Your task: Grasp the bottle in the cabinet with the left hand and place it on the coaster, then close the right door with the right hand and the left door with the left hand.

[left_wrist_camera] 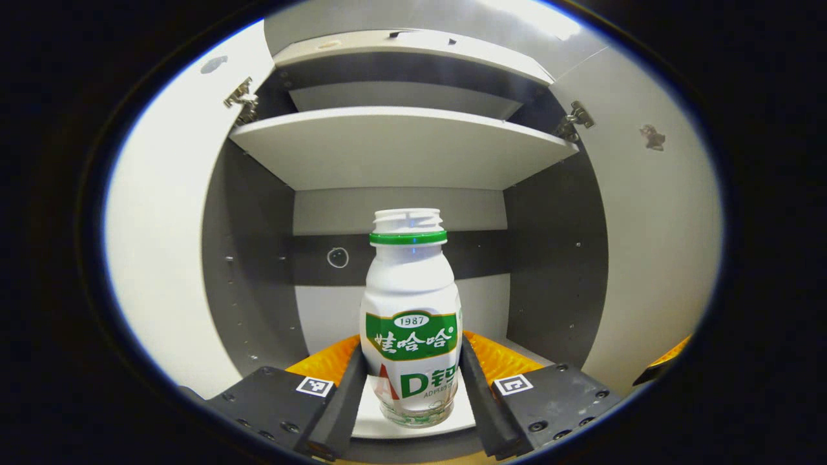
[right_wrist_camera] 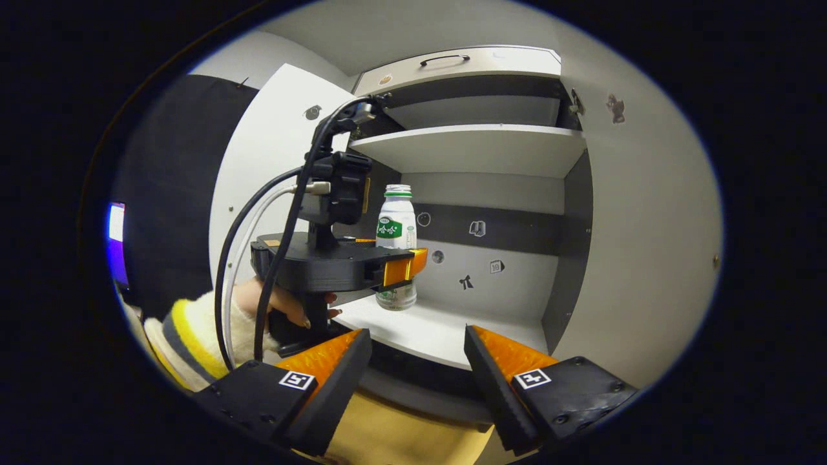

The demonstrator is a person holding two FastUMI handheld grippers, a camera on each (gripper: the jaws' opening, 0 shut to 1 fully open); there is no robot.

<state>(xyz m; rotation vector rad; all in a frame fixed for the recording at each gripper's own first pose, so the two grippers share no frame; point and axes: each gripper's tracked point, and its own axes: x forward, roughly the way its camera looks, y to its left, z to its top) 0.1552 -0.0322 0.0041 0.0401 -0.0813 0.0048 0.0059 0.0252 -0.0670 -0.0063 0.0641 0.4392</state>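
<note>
A white bottle with a green label and a green neck ring stands upright on the cabinet's lower shelf. My left gripper is shut on it, one orange-backed finger pressed against each side of the lower body. In the right gripper view the bottle stands near the shelf's front left, with the left gripper around it and a hand holding that gripper. My right gripper hangs open in front of the cabinet, below the shelf edge, with nothing between its fingers. Both doors stand open.
The left door and right door swing outward on either side. An upper shelf spans the cabinet above the bottle. A drawer with a dark handle tops the cabinet. Cables trail from the left gripper.
</note>
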